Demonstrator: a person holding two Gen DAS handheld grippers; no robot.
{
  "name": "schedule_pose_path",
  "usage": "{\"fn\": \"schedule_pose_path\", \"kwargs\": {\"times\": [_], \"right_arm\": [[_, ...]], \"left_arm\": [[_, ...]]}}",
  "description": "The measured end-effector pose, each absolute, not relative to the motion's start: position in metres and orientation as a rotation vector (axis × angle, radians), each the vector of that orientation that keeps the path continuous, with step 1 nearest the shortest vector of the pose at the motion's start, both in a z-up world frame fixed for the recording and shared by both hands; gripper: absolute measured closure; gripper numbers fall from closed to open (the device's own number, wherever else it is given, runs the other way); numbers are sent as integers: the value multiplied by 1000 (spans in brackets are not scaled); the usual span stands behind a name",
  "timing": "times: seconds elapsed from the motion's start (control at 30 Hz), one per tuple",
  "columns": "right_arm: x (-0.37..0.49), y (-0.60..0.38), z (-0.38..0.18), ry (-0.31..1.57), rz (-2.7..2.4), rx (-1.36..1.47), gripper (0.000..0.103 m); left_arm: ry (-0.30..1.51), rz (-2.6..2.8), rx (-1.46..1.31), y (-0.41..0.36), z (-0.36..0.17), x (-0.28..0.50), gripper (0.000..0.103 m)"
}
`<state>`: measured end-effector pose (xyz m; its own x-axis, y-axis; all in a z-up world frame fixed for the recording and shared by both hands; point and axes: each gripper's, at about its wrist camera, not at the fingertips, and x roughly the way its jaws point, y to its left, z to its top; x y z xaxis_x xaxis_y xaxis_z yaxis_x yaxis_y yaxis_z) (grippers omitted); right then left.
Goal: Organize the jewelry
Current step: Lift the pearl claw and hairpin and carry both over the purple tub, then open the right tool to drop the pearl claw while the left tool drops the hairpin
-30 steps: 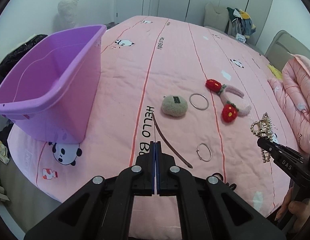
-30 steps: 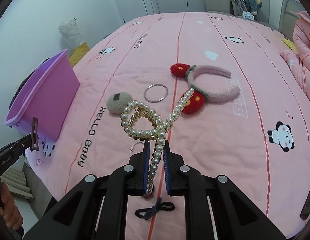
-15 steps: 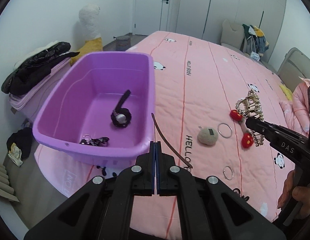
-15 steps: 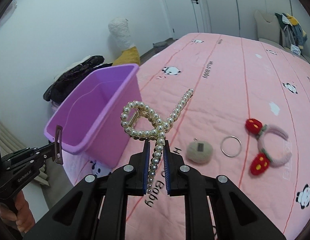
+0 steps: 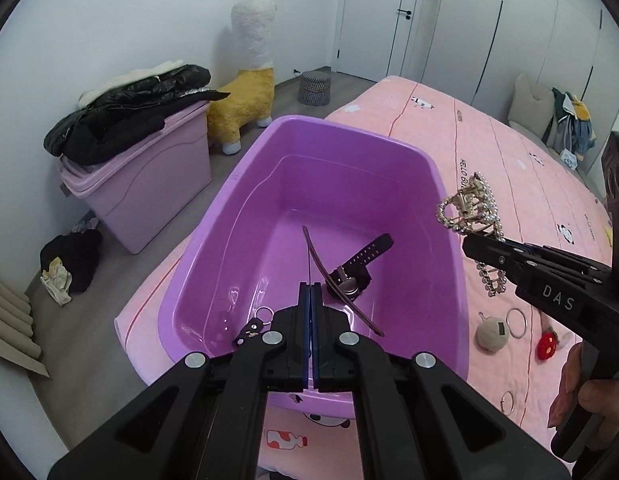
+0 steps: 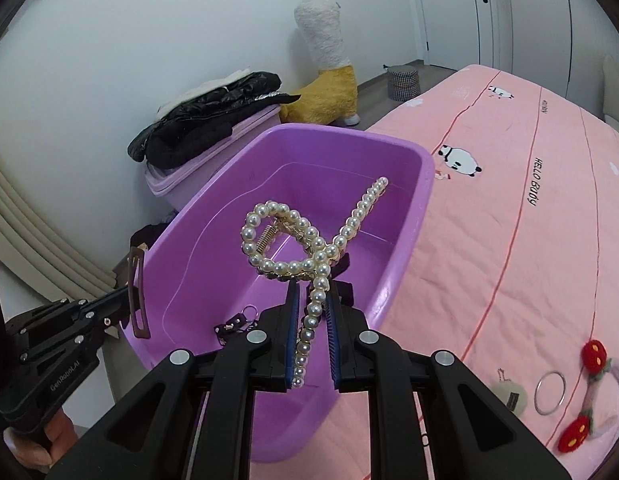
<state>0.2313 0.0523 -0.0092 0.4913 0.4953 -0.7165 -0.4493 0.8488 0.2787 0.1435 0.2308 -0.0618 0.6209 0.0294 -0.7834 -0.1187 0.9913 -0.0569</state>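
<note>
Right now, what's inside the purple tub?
Inside the purple tub lie a black watch and a small black charm with a ring. The left hand-held gripper hides part of the bottom.

Purple bin gapes open above; only a watch clutters its floor.

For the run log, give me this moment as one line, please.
left gripper: shut on brown hair clip | right gripper: shut on pearl claw clip | both over purple bin | release pending
</note>
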Motion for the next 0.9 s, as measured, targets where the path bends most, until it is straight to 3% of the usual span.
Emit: {"fn": "schedule_pose_path", "kwargs": {"times": [0.57,0.63,0.73,0.77,0.8,0.9], "right_arm": [[309,123,-59,1056,492,-94,90],[310,123,-57,1041,483,-83,82],[310,123,-54,1025,475,-95,78],[310,123,-53,1021,472,-101,78],[309,122,-52,1015,471,-101,78],[310,117,-53,1021,473,-84,75]], "left_arm": [[1051,148,-152,254,-121,185,101],[1068,162,-146,255,-124,186,98],[1083,182,-129,253,-125,186,51],[1065,200,-115,253,-123,184,23],[1030,224,-103,253,-119,180,17],[1013,238,-101,252,-115,175,14]]}}
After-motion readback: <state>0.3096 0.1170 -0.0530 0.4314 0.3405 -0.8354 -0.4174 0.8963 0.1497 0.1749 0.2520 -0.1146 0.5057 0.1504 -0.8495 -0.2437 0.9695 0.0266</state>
